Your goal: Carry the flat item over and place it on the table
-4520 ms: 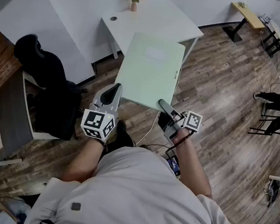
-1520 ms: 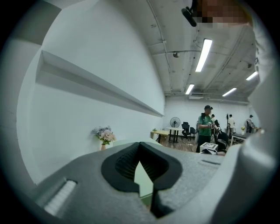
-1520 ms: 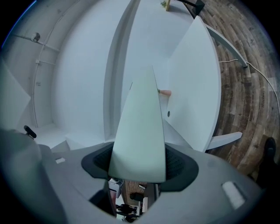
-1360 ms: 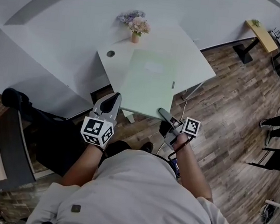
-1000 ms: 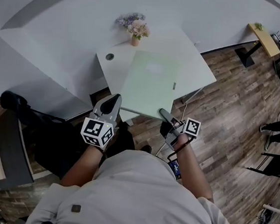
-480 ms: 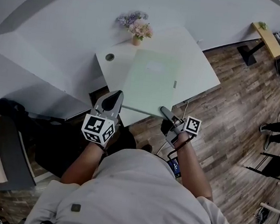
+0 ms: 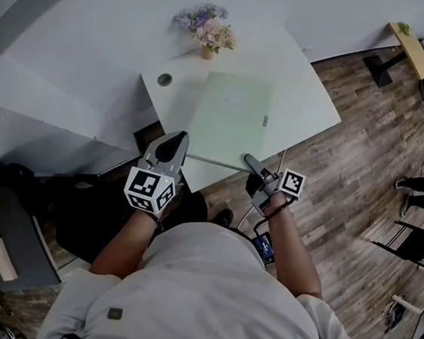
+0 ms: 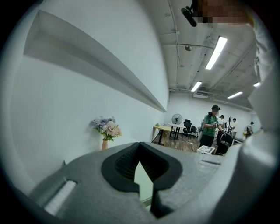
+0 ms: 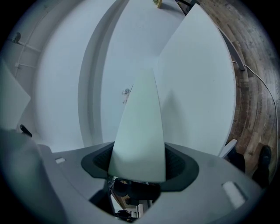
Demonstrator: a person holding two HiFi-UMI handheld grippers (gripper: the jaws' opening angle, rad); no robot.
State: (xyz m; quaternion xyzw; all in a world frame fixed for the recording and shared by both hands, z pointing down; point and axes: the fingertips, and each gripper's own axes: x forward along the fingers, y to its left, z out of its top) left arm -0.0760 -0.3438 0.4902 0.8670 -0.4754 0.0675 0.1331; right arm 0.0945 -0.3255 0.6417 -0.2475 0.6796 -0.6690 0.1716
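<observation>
Two grippers on the load, and it has arrived: the pale green board (image 7: pixel 228 125), which a few seconds back hung out over the wood floor (image 7: pixel 364 167) short of the target, now sits squarely above the white desk (image 7: pixel 304 92), its far edge close up to the vase of flowers (image 7: pixel 209 34). In the last second and a half the desk has slid steadily in beneath it as the person walked up. The left gripper (image 7: pixel 174 142) has the near-left corner, and its own view shows just a thin green sliver of the board caught edge-on between jaws nearly pressed together. The right gripper (image 7: pixel 249 162) has the near-right corner, its jaws pinching the board's edge with the sheet running away flat over the desk top. So the carry looks finished, and what's left is the set-down. From above I can't tell whether the board is already resting on the surface or hovering just over it; it reads level and very near. By my read, the call now is to lower it flat, mind the vase at the far end, then let both sets of jaws release and back out.
</observation>
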